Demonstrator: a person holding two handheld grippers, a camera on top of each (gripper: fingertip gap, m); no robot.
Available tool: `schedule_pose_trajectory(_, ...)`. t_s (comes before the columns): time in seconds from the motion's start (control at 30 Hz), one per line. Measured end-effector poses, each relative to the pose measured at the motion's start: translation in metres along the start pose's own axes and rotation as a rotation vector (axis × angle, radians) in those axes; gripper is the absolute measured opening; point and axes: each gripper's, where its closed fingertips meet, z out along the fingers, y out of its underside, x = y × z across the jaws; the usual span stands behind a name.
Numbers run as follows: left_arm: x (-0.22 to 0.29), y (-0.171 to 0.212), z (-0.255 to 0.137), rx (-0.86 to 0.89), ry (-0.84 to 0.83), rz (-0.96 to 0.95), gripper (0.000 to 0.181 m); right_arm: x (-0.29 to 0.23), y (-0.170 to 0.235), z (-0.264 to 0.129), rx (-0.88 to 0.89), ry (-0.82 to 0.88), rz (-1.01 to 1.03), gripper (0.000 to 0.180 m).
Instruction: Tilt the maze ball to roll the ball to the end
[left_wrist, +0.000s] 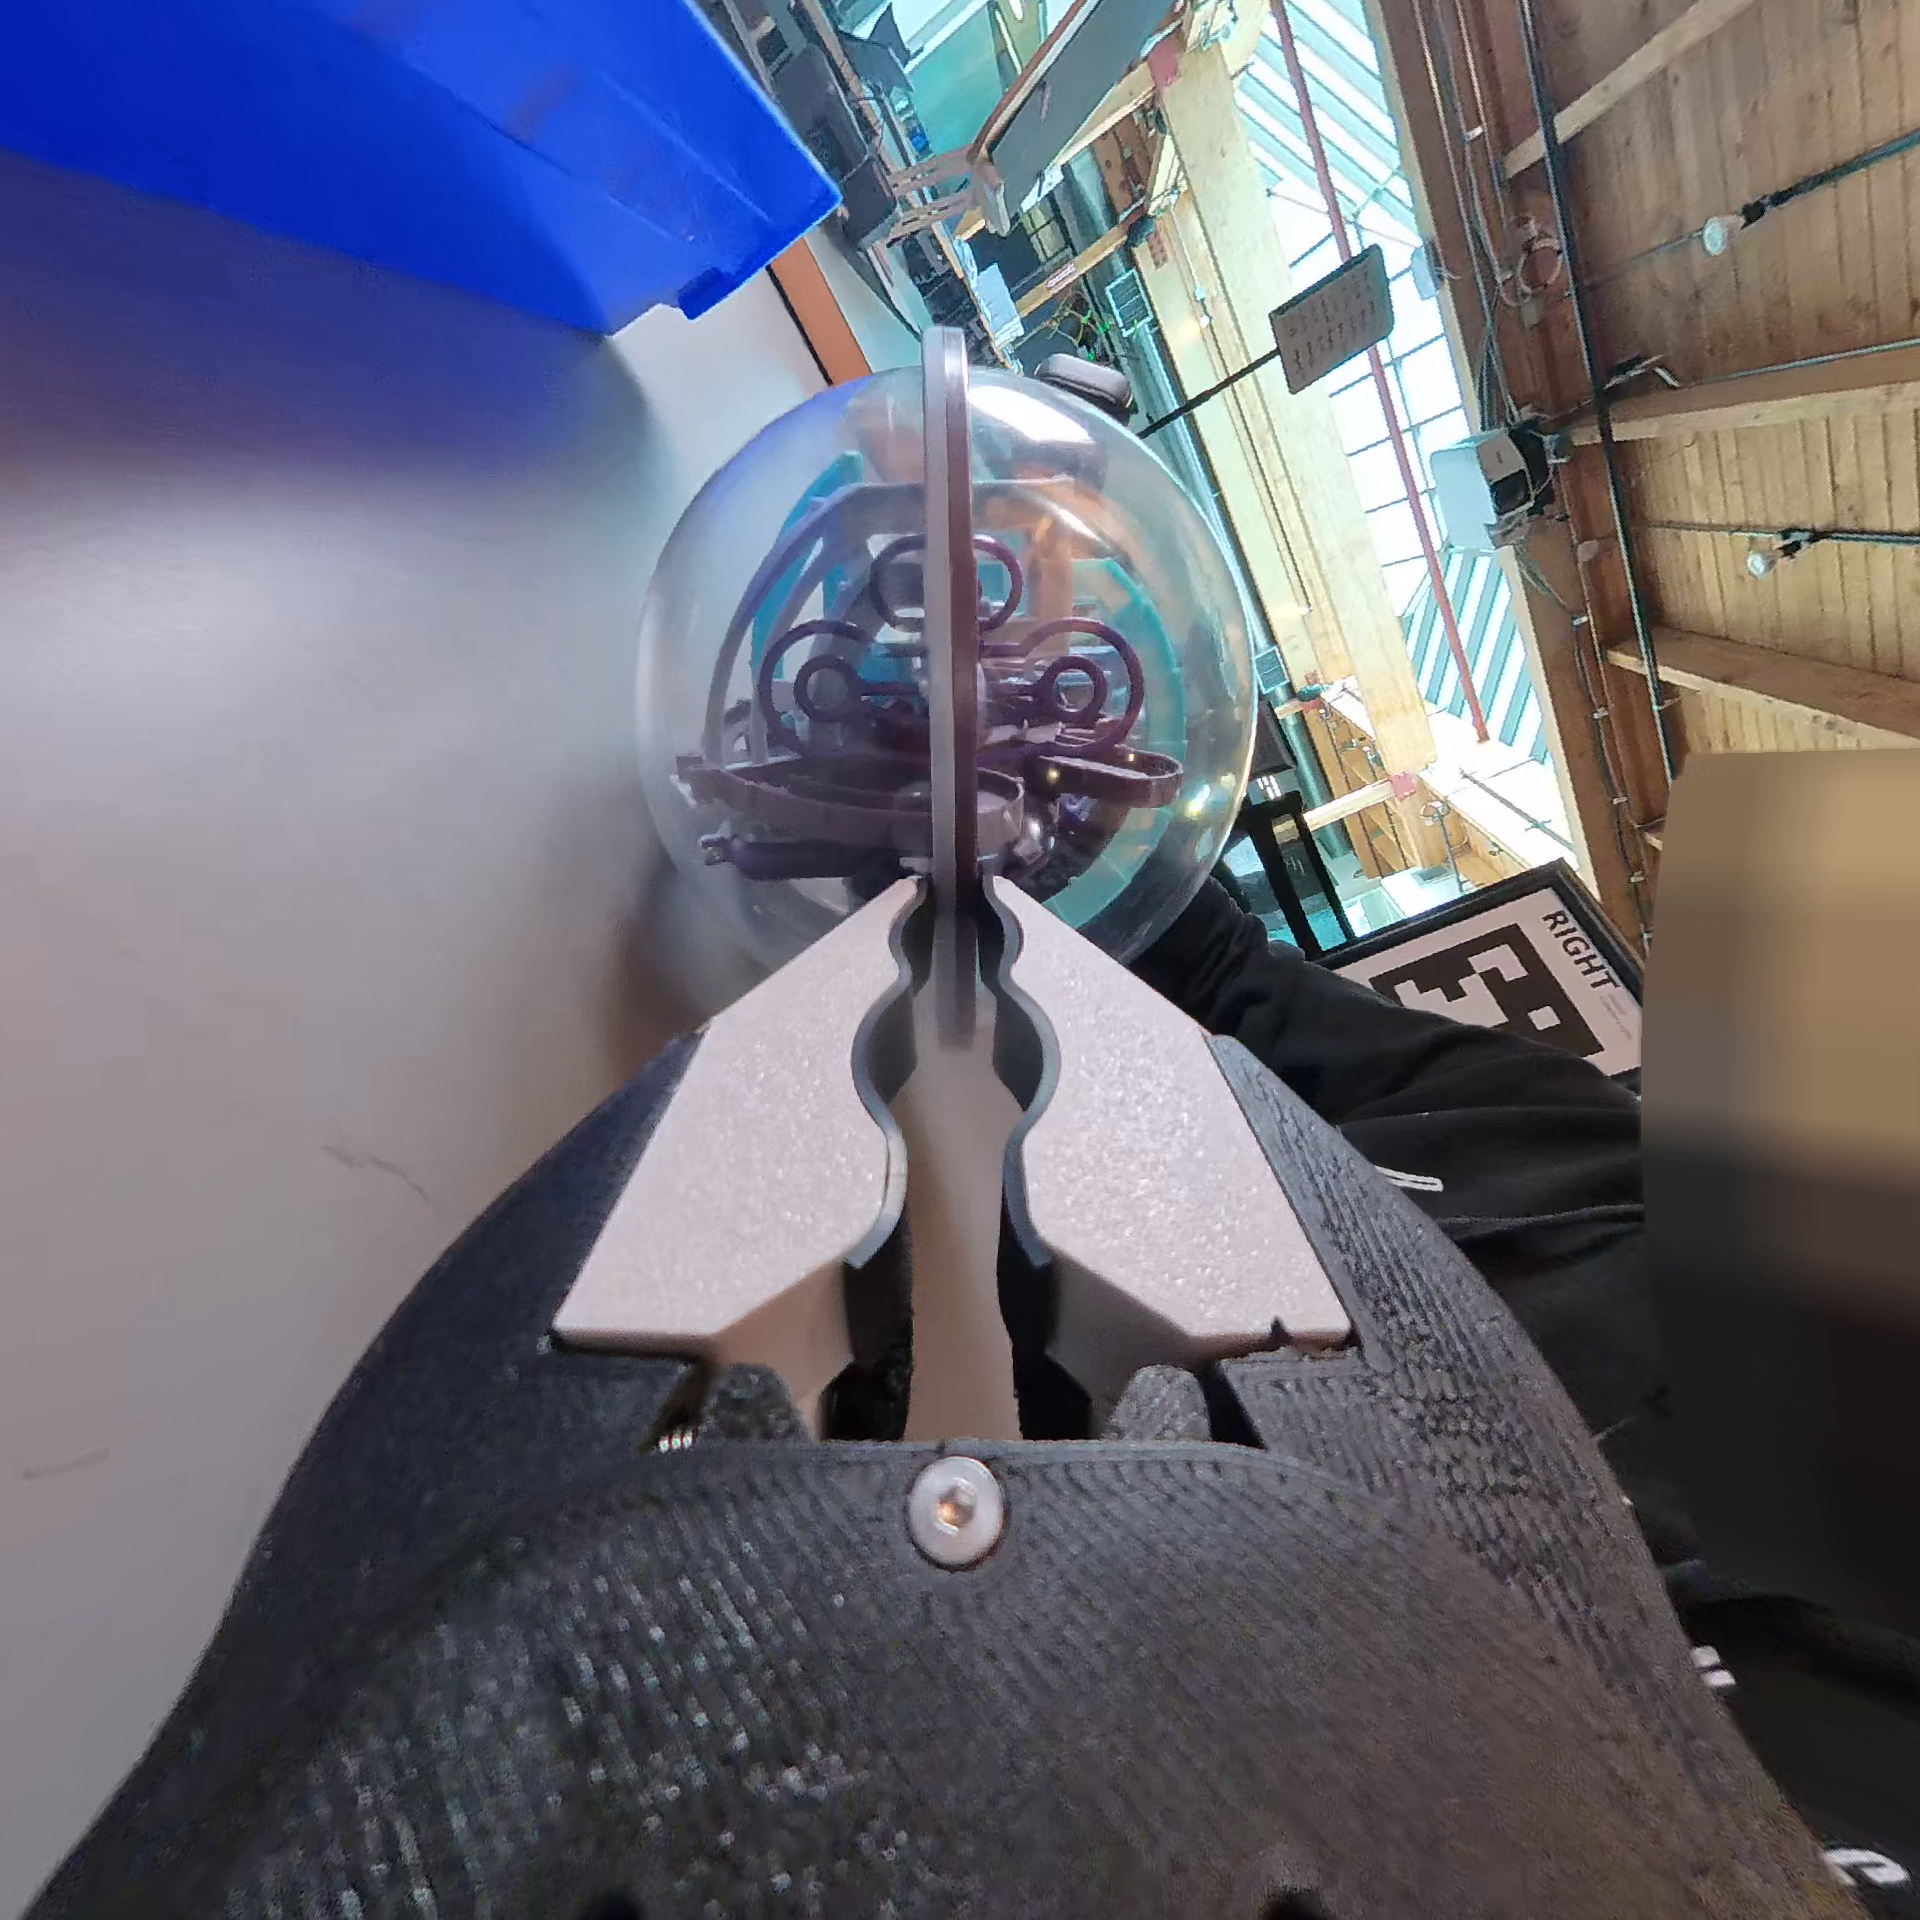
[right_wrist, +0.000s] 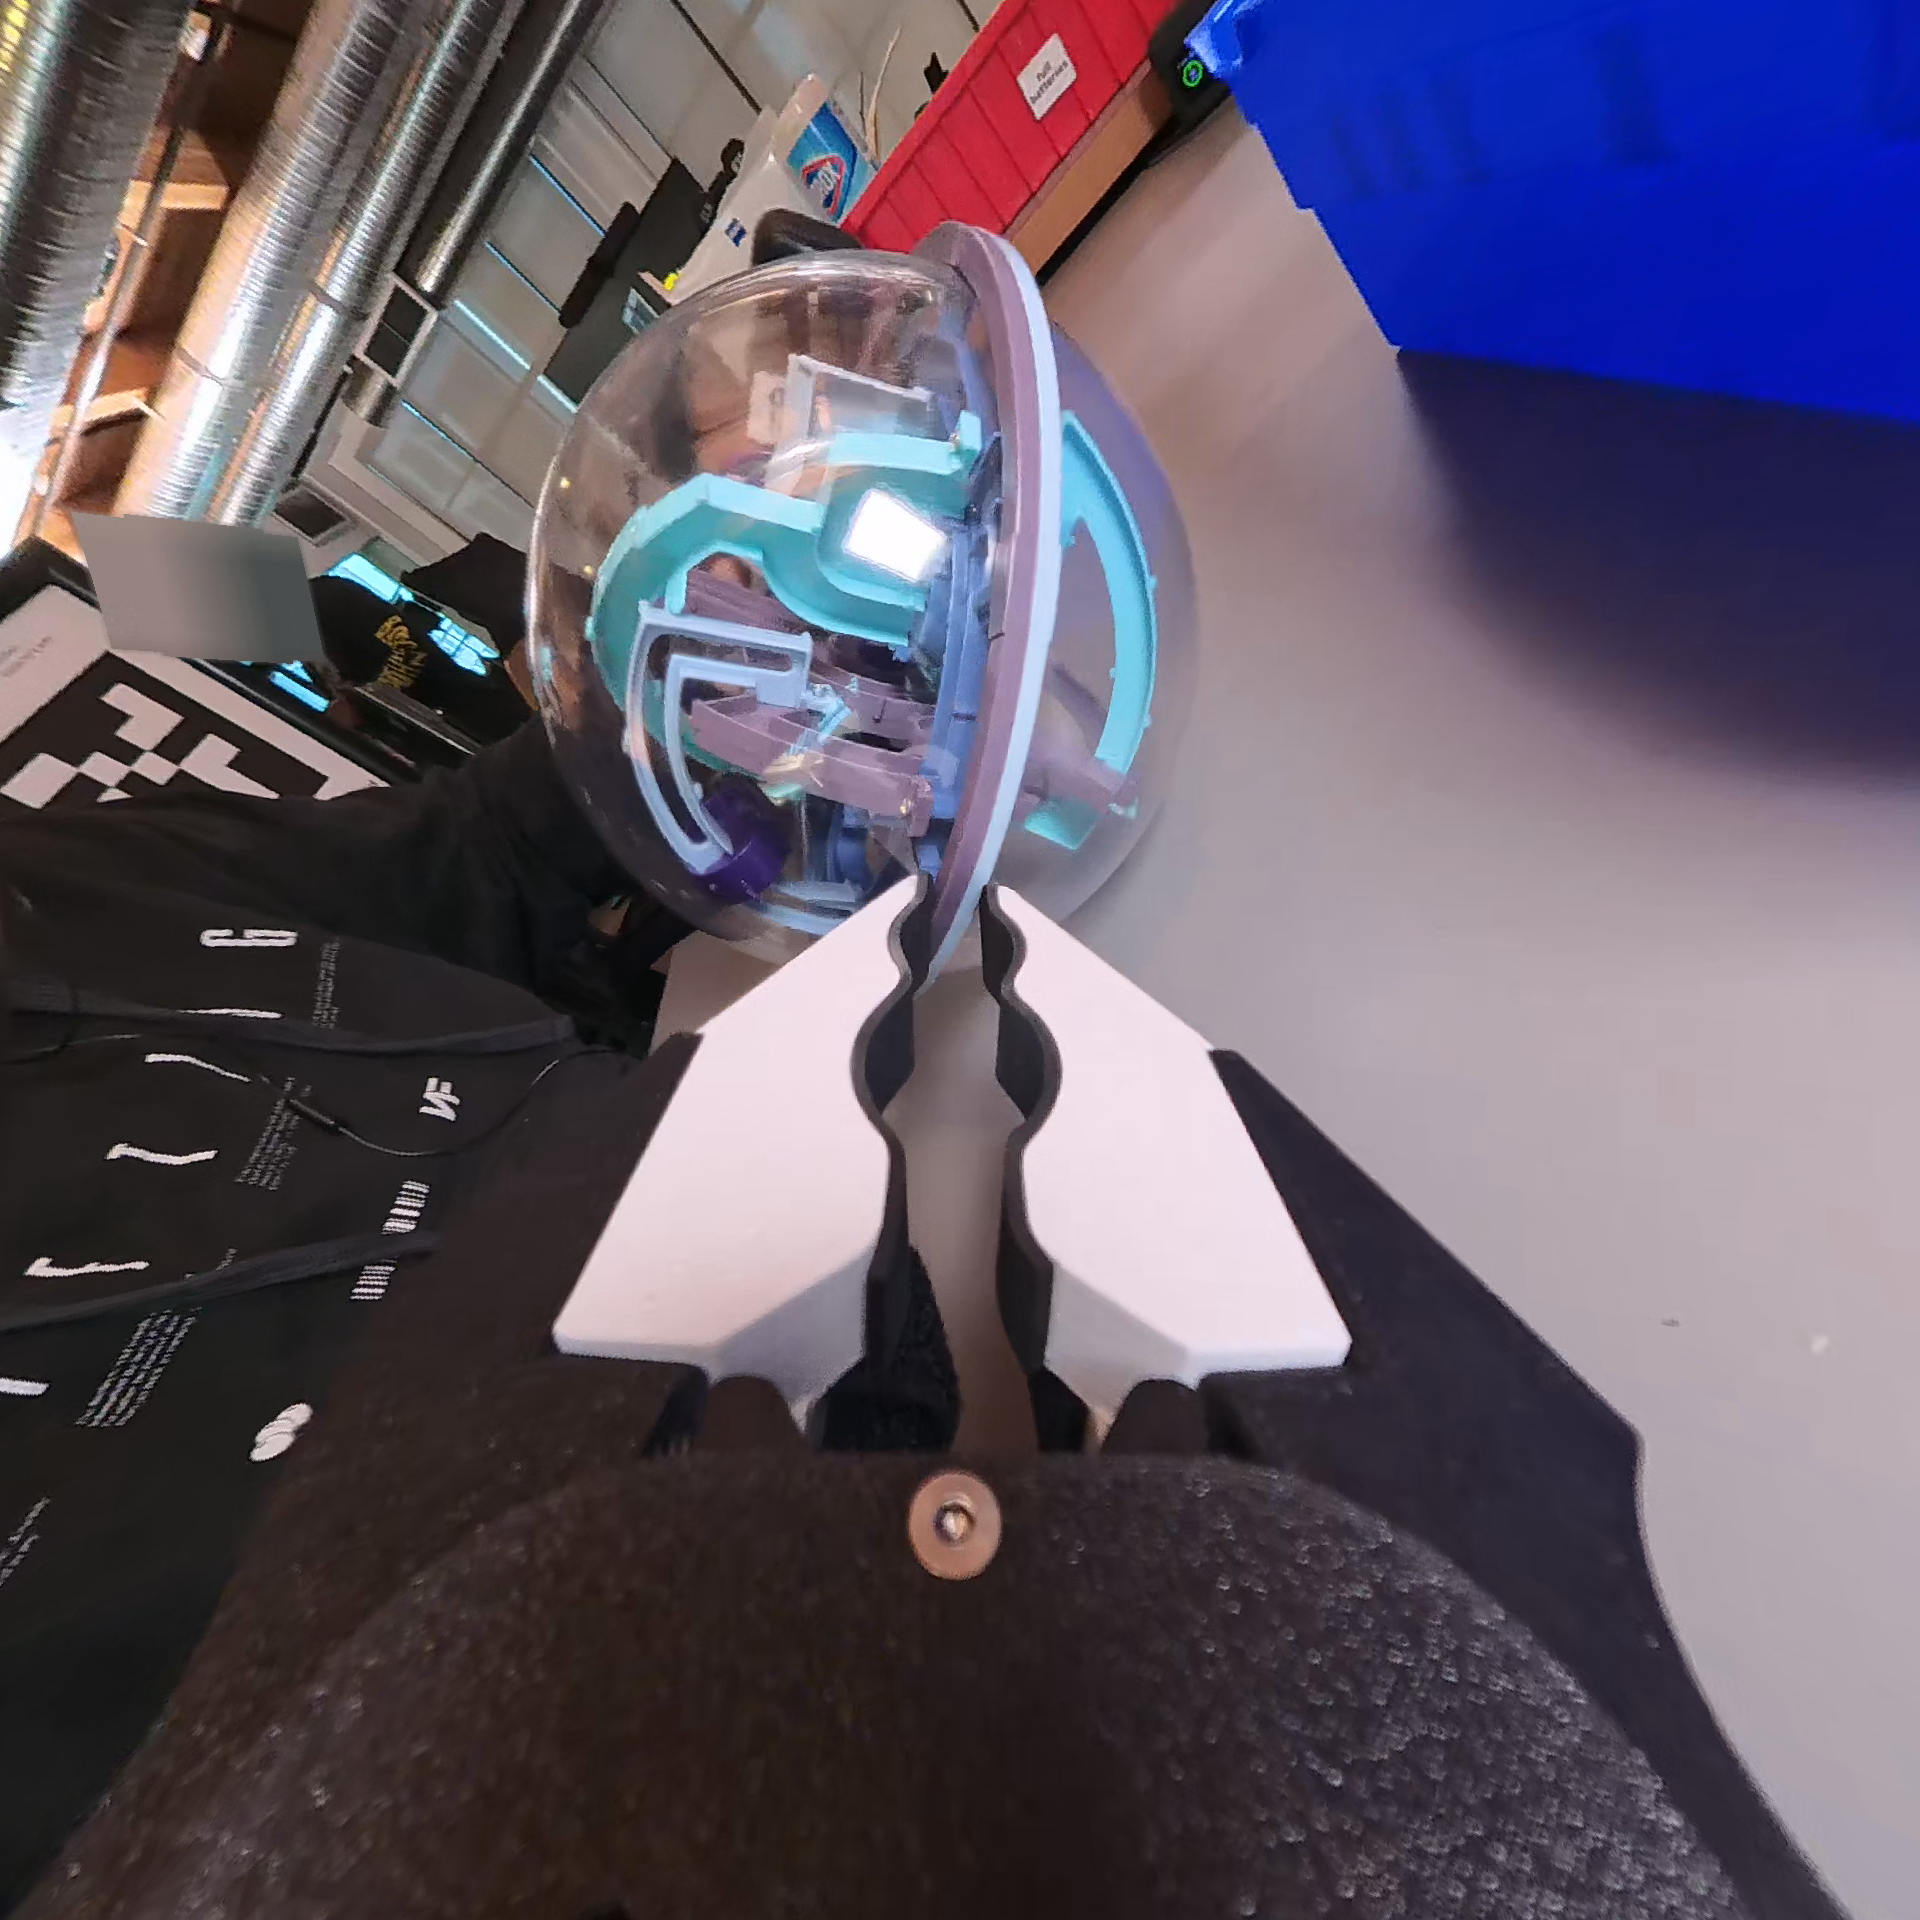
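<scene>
The maze ball (left_wrist: 945, 665) is held off the grey table (left_wrist: 312, 935) by its flat purple rim (left_wrist: 948, 582), which is pinched from two sides: the left gripper (left_wrist: 951, 894) is closed on the rim's near edge, and the right gripper (right_wrist: 951, 904) is likewise clamped on the rim, its fingertips pressed to either face. Bare tabletop is seen beside the ball in both views, while a blue bin (left_wrist: 416, 135) stands near it along one side, casting a blue tint on the surface. In the left wrist view the rim is seen edge-on, with purple looped tracks inside the clear shell; a small metallic ball (left_wrist: 1023, 831) appears low inside, near the rim, though this cannot be told for sure. In the right wrist view teal curved tracks (right_wrist: 727, 540) and a red bin (right_wrist: 987, 135) beyond the table are shown instead. A person's black sleeve (left_wrist: 1403, 1060) and a framed black-and-white marker board (left_wrist: 1507, 987) lie close behind the ball.
</scene>
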Motion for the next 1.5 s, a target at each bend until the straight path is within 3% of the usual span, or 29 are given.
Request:
schedule_pose_trajectory(0.57, 0.035, 0.029, 0.015, -0.085, 0.061, 0.6, 0.007, 0.019, 0.006, -0.002, -0.037, 0.161, -0.18, 0.003)
schedule_pose_trajectory(0.9, 0.029, 0.039, 0.016, -0.145, 0.024, 0.702, 0.007, 0.011, 0.004, -0.009, -0.03, 0.078, -0.202, 0.005)
schedule_pose_trajectory(1.1, 0.026, 0.041, 0.014, -0.16, 0.027, 0.745, 0.007, 0.015, 0.001, -0.01, -0.086, 0.052, -0.264, 0.024)
schedule_pose_trajectory(1.37, 0.022, 0.042, 0.009, -0.165, 0.023, 0.799, 0.007, 0.002, 0.012, -0.002, -0.212, -0.143, -0.273, 0.013)
schedule_pose_trajectory(1.5, 0.012, 0.044, 0.004, -0.196, -0.012, 0.799, 0.008, -0.008, 0.011, -0.001, -0.193, -0.199, -0.317, 0.006)
